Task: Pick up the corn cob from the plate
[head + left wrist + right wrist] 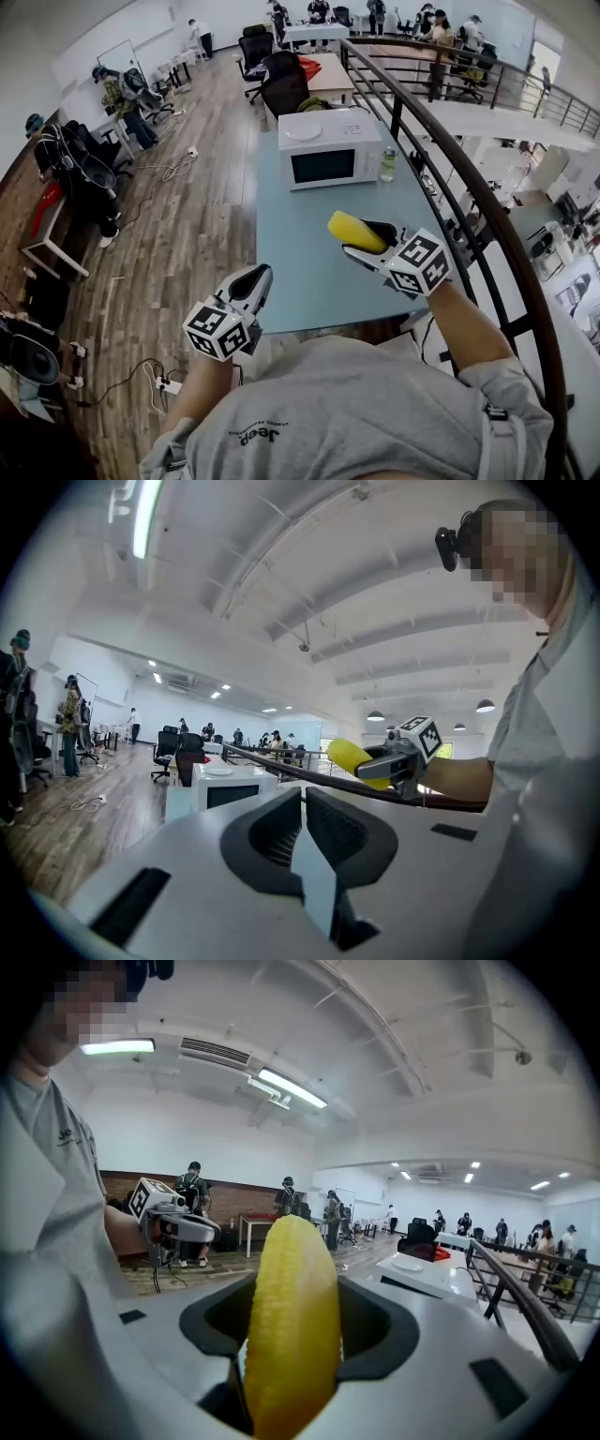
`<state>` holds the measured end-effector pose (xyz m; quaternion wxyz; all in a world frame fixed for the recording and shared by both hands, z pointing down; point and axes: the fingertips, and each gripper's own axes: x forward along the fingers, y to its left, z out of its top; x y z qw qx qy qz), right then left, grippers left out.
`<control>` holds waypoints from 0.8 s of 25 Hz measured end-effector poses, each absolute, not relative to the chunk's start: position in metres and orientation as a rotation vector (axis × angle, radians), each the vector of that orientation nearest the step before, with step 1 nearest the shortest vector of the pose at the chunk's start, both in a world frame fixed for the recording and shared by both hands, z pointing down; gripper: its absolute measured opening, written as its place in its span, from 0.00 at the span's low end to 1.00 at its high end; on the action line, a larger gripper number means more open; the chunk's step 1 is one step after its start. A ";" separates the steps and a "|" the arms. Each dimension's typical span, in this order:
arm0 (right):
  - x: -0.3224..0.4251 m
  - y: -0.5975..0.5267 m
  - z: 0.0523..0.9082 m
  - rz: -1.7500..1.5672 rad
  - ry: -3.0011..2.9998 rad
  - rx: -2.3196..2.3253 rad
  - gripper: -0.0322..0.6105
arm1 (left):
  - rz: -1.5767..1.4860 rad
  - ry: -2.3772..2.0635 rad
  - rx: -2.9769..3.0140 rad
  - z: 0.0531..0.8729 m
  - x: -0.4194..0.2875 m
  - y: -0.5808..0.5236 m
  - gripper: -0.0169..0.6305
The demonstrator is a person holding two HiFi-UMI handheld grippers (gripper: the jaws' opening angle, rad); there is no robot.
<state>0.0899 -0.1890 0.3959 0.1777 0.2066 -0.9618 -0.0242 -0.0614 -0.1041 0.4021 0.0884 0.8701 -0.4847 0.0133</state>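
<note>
The corn (349, 228) is up off the table (291, 272) at the near right, clamped in the right gripper (375, 242); the jaws close on one end and the rest juts out beyond them to the left. The left gripper (255, 281), near left, has its jaws together on nothing. The cob looks light, stiff and ribbed, so it should grip well; being round, it may pivot when held by the end, and a hold nearer its middle seems safer. A plate (302, 132) sits on the far microwave (328, 150).
</note>
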 end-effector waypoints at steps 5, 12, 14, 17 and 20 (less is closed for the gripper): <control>0.055 -0.172 0.437 0.089 -2.698 0.642 0.45 | 0.045 -1.425 2.562 0.422 -0.116 -0.084 0.08; 0.028 -0.154 0.485 0.225 -2.651 0.628 0.45 | 0.041 -1.428 2.483 0.450 -0.157 -0.068 0.08; 0.028 -0.152 0.494 0.250 -2.639 0.624 0.45 | 0.046 -1.427 2.463 0.458 -0.158 -0.065 0.08; 0.036 -0.153 0.507 0.293 -2.628 0.616 0.45 | 0.059 -1.424 2.433 0.472 -0.152 -0.063 0.08; 0.047 -0.153 0.518 0.331 -2.620 0.601 0.45 | 0.071 -1.421 2.413 0.481 -0.141 -0.063 0.08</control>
